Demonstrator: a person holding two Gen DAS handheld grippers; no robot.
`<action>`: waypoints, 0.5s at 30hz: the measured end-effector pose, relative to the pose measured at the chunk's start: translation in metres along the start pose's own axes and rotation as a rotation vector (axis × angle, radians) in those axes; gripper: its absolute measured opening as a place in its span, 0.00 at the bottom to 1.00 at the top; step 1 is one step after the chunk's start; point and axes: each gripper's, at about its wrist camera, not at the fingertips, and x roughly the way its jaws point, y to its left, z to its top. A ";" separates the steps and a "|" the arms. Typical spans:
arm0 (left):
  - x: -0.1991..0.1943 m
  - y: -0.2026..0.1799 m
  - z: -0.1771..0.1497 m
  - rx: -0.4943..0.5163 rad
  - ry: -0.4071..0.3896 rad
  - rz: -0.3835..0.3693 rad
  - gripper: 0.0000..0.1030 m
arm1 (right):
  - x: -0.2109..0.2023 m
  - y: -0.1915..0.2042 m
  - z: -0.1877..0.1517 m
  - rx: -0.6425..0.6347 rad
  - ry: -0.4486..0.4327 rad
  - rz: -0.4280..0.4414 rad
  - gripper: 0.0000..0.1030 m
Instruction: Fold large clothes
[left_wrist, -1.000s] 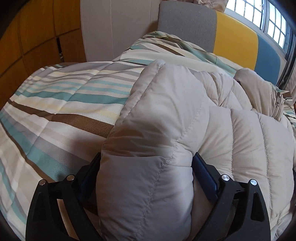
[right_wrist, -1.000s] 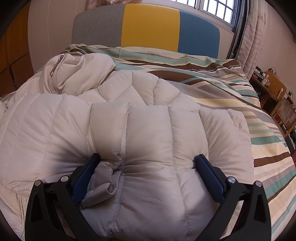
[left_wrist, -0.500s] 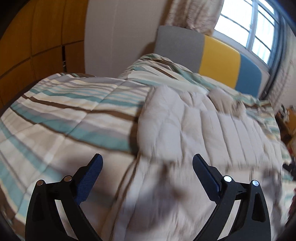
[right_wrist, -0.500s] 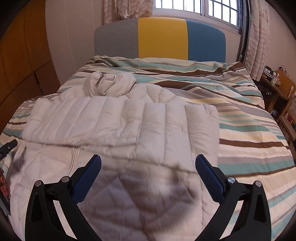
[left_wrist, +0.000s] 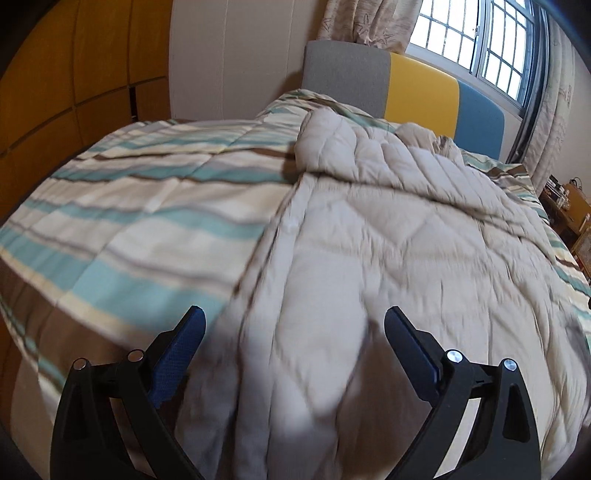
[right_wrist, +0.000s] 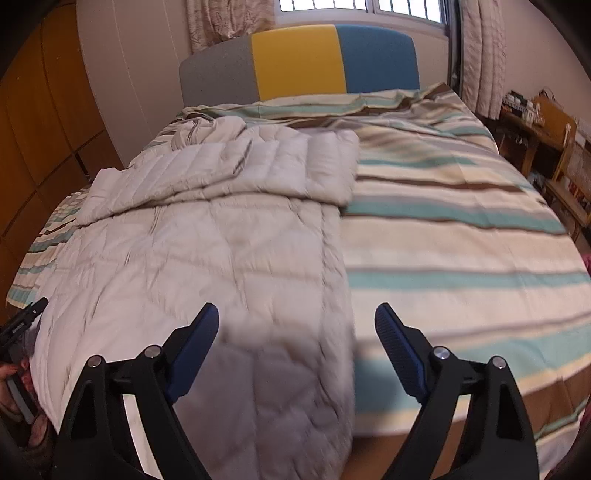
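A long beige quilted down coat (left_wrist: 388, 251) (right_wrist: 207, 258) lies lengthwise on the striped bed, its hem hanging over the foot edge. Both sleeves (right_wrist: 236, 170) are folded across the chest, and the hood (right_wrist: 195, 129) lies near the headboard. My left gripper (left_wrist: 293, 325) is open above the coat's left hem corner, nothing between its blue pads. My right gripper (right_wrist: 297, 321) is open over the coat's right hem edge, also holding nothing. The left gripper's tip (right_wrist: 22, 321) shows at the far left of the right wrist view.
The striped duvet (left_wrist: 129, 206) (right_wrist: 461, 240) covers the whole bed. A grey, yellow and blue headboard (right_wrist: 299, 62) stands at the far end under a window. Wooden wardrobe panels (left_wrist: 74, 85) line the left wall. A cluttered wooden desk and chair (right_wrist: 543, 125) stand at the right.
Both grippers let go of the folded sleeves, then pulled back from the chest towards the foot of the bed and now sit over the hem.
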 end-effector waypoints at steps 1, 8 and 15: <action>-0.002 0.000 -0.004 0.003 0.003 -0.002 0.94 | -0.002 -0.003 -0.005 0.010 0.005 0.003 0.82; -0.026 0.004 -0.034 0.005 -0.013 -0.027 0.85 | -0.018 -0.020 -0.049 0.051 0.078 0.037 0.77; -0.041 0.008 -0.051 -0.003 -0.001 -0.053 0.84 | -0.016 -0.019 -0.070 0.078 0.143 0.084 0.71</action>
